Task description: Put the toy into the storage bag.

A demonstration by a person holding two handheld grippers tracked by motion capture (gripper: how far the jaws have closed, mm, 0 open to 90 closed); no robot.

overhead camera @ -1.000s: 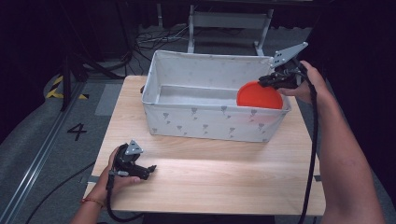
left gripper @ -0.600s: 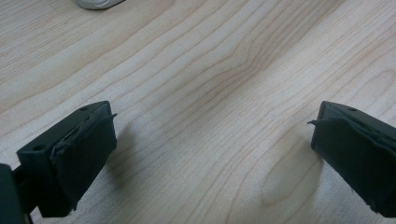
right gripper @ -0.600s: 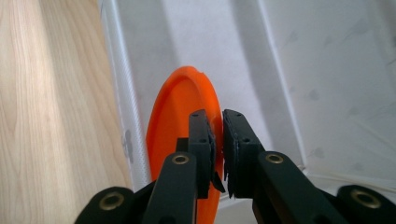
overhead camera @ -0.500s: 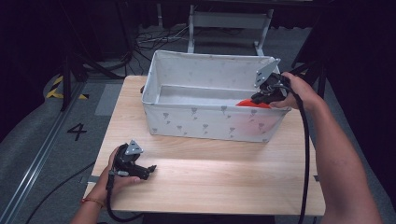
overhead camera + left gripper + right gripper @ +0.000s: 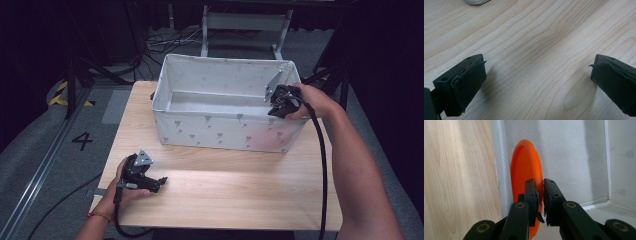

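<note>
The right tool (image 5: 539,195) is lowered inside the white fabric bin (image 5: 220,132) at its right end, and its 2 jaws are closed almost together on the rim of an orange plate (image 5: 524,172). The plate is stood on edge directly ahead of the jaws, pressed flat against the bin's near wall, with the pale bin floor beneath it. In the high view the right tool (image 5: 281,100) is seen dipped over the bin's rim, gripped by the right hand (image 5: 310,100), and a faint red glow of the plate is shown through the fabric just below it.

The left tool (image 5: 150,182) is rested on the wooden counter (image 5: 225,190), well apart from the bin. In the left gripper view its jaws are spread wide, with bare wood grain between them and nothing held.
</note>
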